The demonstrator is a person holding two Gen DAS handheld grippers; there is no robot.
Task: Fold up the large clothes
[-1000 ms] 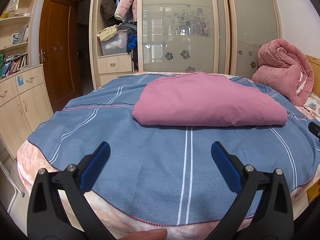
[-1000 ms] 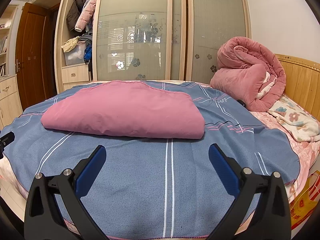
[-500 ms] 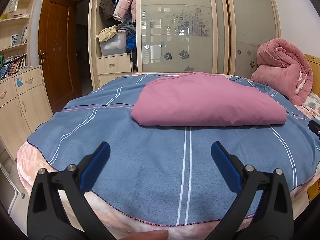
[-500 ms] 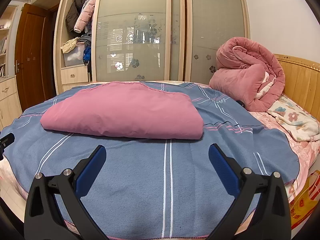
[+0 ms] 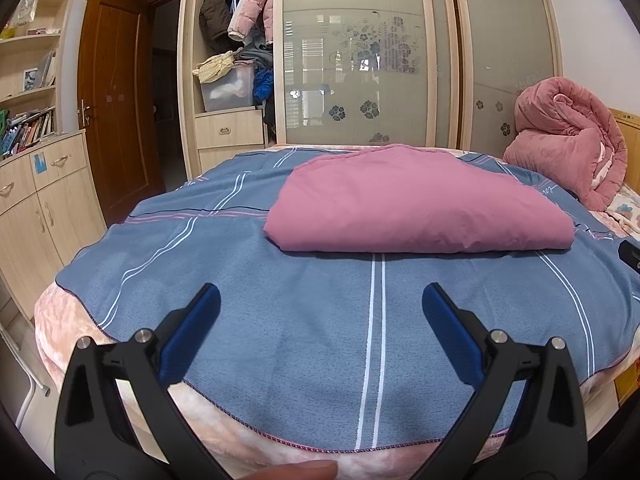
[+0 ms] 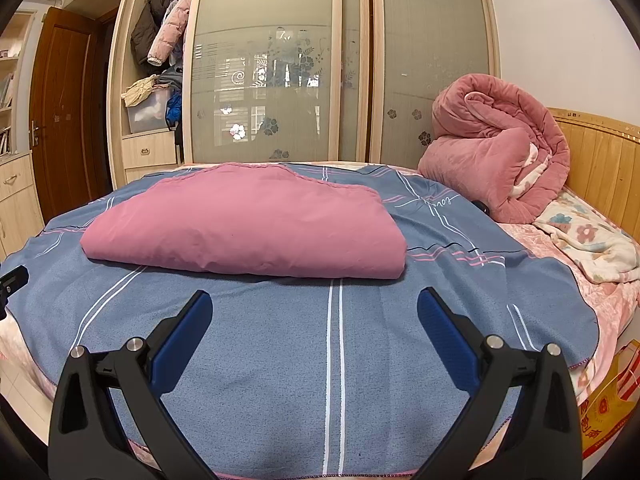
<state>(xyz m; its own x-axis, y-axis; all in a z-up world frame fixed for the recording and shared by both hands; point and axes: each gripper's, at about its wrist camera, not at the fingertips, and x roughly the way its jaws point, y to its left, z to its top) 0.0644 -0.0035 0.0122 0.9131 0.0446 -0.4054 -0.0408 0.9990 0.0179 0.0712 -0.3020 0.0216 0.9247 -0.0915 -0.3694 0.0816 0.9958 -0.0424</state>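
Both my tools, left (image 5: 320, 300) and right (image 6: 314, 306), hang spread wide and empty; the pink garment (image 6: 248, 228) lies folded on the bed (image 6: 280, 360) ahead of both. I judge folding nearly done; any further fold means reaching forward to its near edge

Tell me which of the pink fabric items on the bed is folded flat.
The smooth pink cloth lying mid-bed on the blue blanket. The fluffy pink quilt is bundled in a heap by the headboard.

No legible text anywhere.
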